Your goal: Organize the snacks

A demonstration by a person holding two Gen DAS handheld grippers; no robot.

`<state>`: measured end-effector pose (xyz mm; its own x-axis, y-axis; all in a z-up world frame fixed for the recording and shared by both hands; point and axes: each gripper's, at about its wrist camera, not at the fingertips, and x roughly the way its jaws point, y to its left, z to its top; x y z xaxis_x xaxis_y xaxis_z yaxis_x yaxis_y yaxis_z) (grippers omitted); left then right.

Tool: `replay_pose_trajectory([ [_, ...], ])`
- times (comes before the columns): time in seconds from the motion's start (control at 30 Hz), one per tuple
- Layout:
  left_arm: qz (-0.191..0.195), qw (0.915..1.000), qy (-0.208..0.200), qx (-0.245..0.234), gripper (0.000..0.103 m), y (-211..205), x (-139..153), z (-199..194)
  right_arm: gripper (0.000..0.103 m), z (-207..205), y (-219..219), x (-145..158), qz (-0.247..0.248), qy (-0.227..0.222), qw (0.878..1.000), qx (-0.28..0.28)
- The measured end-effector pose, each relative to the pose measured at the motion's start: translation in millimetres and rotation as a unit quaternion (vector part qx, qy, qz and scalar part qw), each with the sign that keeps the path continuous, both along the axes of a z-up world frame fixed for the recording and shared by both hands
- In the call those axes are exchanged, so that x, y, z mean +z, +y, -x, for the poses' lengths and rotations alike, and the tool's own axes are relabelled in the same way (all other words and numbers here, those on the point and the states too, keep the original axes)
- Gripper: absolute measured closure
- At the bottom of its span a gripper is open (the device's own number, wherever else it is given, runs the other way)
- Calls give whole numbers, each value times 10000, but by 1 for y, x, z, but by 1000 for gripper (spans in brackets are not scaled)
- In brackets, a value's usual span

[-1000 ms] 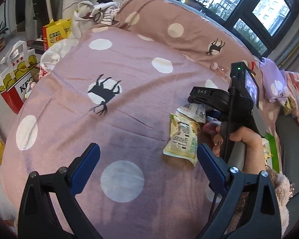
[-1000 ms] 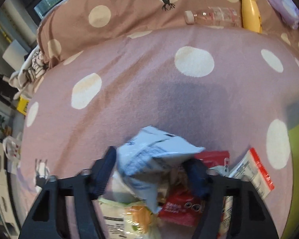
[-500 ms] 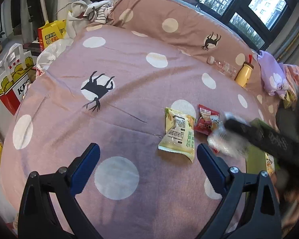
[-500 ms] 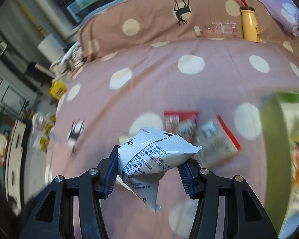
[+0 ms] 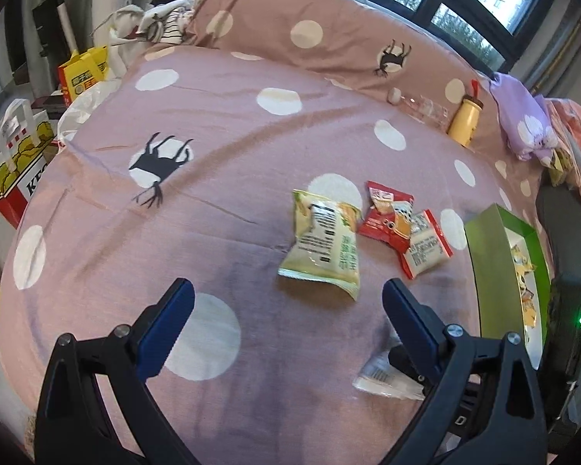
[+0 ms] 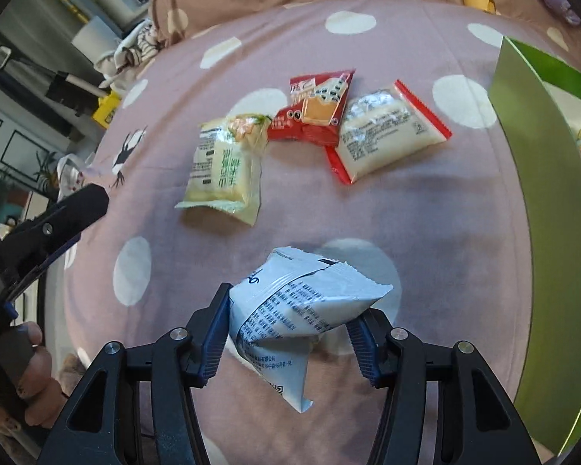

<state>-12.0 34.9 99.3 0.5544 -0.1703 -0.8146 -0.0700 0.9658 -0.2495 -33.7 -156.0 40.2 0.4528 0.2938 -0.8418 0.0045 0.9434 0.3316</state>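
**Kid:** So, what did my right claw have?

**Helper:** Your right claw [image 6: 292, 310] had the white packet [image 6: 290, 290] between its jaws. The jaws had just been opening a bit, but both pads touched the packet. It hung low over the bed [image 6: 406, 213].

**Kid:** And which way was the box?

**Helper:** The green box [image 6: 530, 201] was off to the right of that claw, close by. Its long side ran away from the claw, front to back. So I think you had to swing right and lift the packet over that near wall.

**Kid:** Was my left claw closer?

**Helper:** No. Your left claw [image 5: 288, 290] was wide open and held nothing. It was further from the box, and the green-and-white packet [image 5: 325, 248] lay just in front of it.
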Motion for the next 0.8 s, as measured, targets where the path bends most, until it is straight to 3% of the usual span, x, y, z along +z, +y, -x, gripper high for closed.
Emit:
replay_pose_trajectory([
  [0.03, -5, 10000, -7, -43, 5, -3, 0, 0, 25, 1, -3, 1, -76, -81, 9999, -4],
  [0.1, 68, 9999, 19, -156, 5, -8, -2, 1, 21, 3, -14, 7, -180, -215, 9996, -67],
  [0.33, 558, 9964, 300, -571, 6, -27, -15, 1, 21, 17, -53, 18, -755, -488, 9951, -419],
  [0.57, 618, 9884, 536, -1277, 22, -69, -34, 11, 21, 16, -63, 12, -1523, -486, 9865, -359],
  [0.8, 730, 9811, 838, -1584, 25, -91, -56, 9, 36, 0, -44, -11, -1378, 6, 9903, -180],
])
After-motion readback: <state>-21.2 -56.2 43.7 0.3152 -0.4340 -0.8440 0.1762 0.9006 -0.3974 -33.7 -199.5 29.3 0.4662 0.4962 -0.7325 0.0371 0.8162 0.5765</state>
